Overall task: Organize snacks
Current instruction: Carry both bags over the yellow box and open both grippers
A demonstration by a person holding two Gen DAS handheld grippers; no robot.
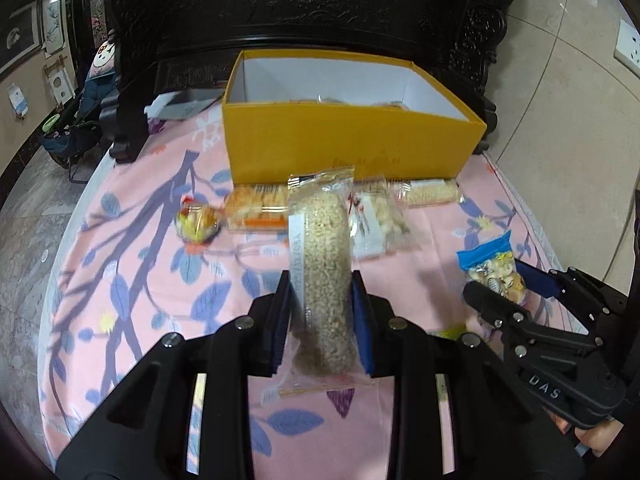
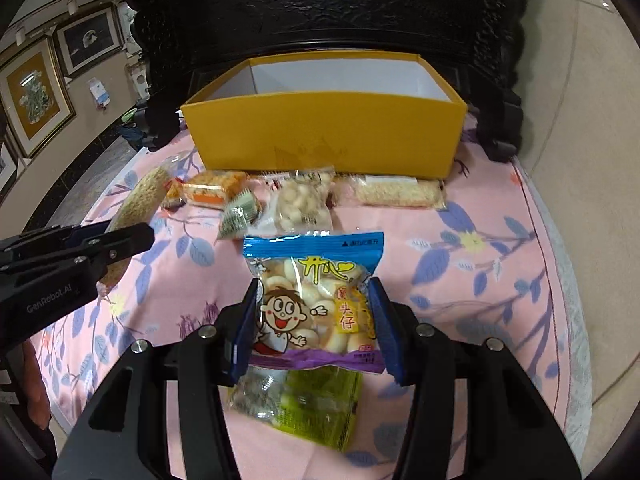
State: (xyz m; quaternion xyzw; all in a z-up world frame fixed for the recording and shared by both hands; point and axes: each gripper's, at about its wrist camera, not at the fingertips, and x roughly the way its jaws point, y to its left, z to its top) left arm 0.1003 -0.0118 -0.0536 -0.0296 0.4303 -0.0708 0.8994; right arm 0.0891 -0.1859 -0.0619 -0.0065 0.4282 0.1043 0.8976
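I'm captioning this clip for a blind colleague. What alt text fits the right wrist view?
The right claw grips a blue-topped cartoon snack bag above a pink floral tablecloth. Ahead, more snack packets lie before an open yellow box; at left, the left claw holds a grain bar.

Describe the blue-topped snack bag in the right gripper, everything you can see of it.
The snack bag is a glossy plastic pouch with a blue top seal, a purple bottom band and a clear middle showing pale round biscuits. A cartoon boy's face and yellow Chinese lettering are printed on the front. The right gripper clamps it by both side edges, blue pads pressing in, holding it upright, front to the camera, above the pink floral tablecloth. Behind its lower edge shows a green-and-clear packet; contact is unclear.
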